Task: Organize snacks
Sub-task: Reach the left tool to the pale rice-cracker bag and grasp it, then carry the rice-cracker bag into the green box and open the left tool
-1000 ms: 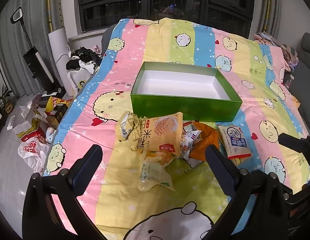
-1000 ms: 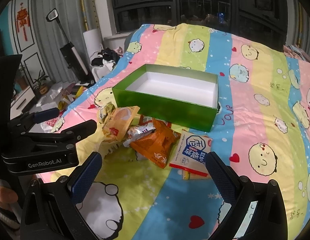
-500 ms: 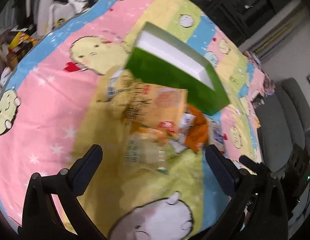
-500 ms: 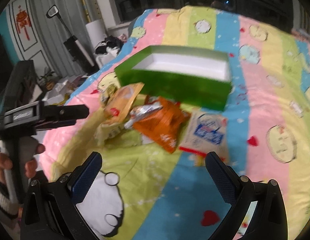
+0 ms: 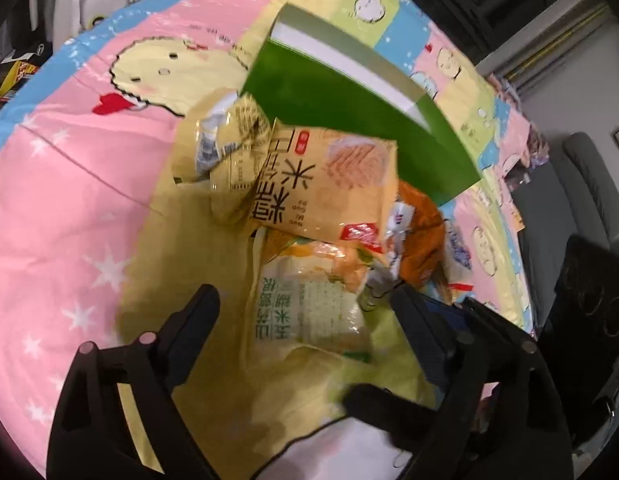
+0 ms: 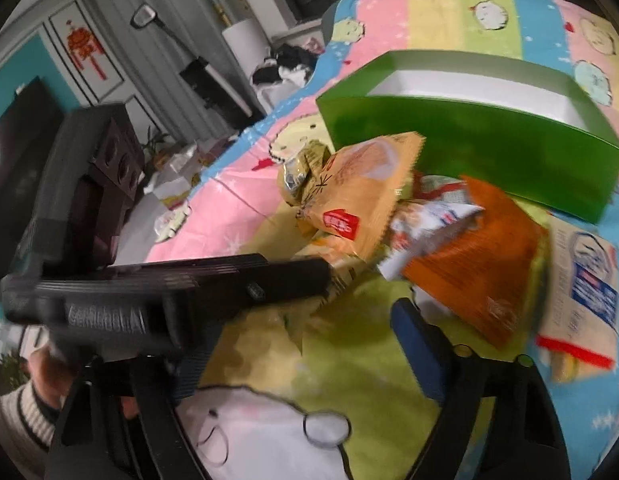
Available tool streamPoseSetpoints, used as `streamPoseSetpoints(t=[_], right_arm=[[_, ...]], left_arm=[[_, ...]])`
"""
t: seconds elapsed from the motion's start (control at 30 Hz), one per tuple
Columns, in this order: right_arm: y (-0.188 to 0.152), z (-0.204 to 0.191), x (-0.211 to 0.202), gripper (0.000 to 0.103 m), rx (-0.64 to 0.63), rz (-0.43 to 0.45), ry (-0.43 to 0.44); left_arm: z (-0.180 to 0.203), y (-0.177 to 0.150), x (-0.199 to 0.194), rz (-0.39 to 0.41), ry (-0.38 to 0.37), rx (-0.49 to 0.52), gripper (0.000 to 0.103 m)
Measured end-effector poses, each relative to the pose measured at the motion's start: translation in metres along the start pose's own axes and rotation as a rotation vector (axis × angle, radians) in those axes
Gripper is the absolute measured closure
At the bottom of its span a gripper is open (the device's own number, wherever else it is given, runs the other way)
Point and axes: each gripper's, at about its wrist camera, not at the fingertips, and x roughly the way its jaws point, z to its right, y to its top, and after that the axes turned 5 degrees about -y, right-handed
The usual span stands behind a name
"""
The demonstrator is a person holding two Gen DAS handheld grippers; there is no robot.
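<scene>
A pile of snack packets lies on the striped cartoon bedspread in front of an empty green box [image 5: 349, 120] with a white inside; the box also shows in the right wrist view [image 6: 469, 140]. My left gripper [image 5: 305, 304] is open, its fingers either side of a pale green-and-clear packet [image 5: 309, 308]. Behind that packet lie a yellow rice-cracker bag [image 5: 329, 184] and an orange bag [image 5: 421, 236]. My right gripper [image 6: 309, 320] is open and empty, low over the bed near the orange bag [image 6: 477, 272] and a white-and-blue packet [image 6: 581, 292]. The left gripper's body [image 6: 169, 292] crosses in front of it.
A dark sofa [image 5: 589, 200] stands at the right of the bed. Clothes, bags and boxes [image 6: 173, 184] lie on the floor at the bed's left side, by a vacuum [image 6: 201, 76] and a wall.
Both grippers have dropped down and forward to the snack pile. The left one has tilted and now straddles the pale green packet. The right one has closed in beside it.
</scene>
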Motion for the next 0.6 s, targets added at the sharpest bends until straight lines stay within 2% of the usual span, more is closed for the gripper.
streamPoseSetpoints(t=[0.07, 0.13, 0.17, 0.23, 0.33, 0.47, 0.6], right_arm=[[0.003, -0.003, 0.010, 0.024, -0.019, -0.010, 0.001], [0.005, -0.004, 0.021, 0.040, -0.030, -0.035, 0.010], [0.006, -0.004, 0.024, 0.043, -0.027, -0.045, 0.027], [0.006, -0.005, 0.031, 0.053, -0.031, -0.073, 0.034], [0.002, -0.005, 0.035, 0.071, -0.036, -0.081, 0.053], [-0.004, -0.009, 0.024, 0.077, -0.049, -0.069, 0.063], [-0.010, -0.017, 0.001, 0.078, -0.073, -0.043, 0.056]], left_arm=[[-0.005, 0.002, 0.008, -0.026, -0.004, -0.005, 0.035], [-0.008, 0.007, 0.012, -0.037, -0.017, -0.012, 0.038], [-0.008, 0.007, 0.012, -0.038, -0.027, -0.015, 0.044], [-0.010, 0.007, 0.016, -0.055, -0.044, -0.031, 0.048], [-0.007, 0.006, 0.016, -0.059, -0.015, -0.004, 0.054], [0.001, 0.000, 0.011, -0.068, -0.009, -0.010, 0.055], [0.022, -0.011, -0.008, -0.038, -0.004, 0.012, 0.055]])
